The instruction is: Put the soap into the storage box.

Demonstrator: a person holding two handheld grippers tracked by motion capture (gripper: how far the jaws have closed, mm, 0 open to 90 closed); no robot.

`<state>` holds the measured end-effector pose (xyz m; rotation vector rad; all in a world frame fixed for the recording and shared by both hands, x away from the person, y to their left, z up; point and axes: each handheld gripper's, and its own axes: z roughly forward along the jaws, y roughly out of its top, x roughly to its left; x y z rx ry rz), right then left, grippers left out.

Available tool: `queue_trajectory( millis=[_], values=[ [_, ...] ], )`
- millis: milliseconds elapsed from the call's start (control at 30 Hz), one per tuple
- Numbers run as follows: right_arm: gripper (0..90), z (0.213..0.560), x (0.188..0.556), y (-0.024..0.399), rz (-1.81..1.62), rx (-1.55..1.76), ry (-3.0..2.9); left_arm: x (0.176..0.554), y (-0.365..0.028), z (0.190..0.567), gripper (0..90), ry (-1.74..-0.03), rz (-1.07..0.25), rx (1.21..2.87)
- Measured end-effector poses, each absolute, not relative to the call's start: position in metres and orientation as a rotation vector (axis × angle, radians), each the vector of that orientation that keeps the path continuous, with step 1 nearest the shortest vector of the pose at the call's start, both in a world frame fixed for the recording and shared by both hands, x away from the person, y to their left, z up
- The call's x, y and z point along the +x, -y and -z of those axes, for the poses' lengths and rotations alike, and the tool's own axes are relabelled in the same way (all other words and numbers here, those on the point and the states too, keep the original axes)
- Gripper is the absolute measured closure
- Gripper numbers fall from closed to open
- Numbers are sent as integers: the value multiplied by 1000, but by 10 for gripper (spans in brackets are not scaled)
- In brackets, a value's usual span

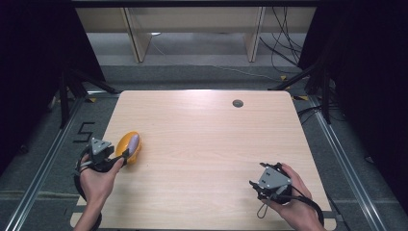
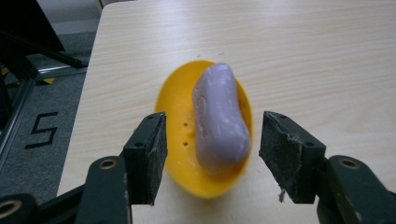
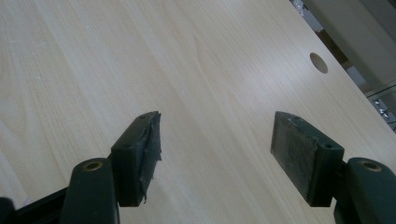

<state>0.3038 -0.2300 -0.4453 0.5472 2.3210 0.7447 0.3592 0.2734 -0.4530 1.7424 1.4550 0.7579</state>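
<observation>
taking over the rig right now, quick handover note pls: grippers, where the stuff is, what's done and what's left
Left gripper: open, pads either side of the yellow soap dish, not pressing it.
Right gripper: open, nothing between its jaws, over bare table at the near right.
Dish sits near the table's left edge; the purple soap bar lies in it.
Done: soap is in the dish.
Left: probably just backing the left gripper away.
</observation>
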Motion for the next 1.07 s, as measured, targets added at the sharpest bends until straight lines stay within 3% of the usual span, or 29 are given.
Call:
queue_trajectory(
  millis=[767,1067],
  values=[
    [335,446,305,231,-749,538,-2322,297,-267,501,412,-1395,-659,1848],
    [338,450,306,235,-783,590,-2331,298,-268,507,424,-1415,-613,1819]
  ],
)
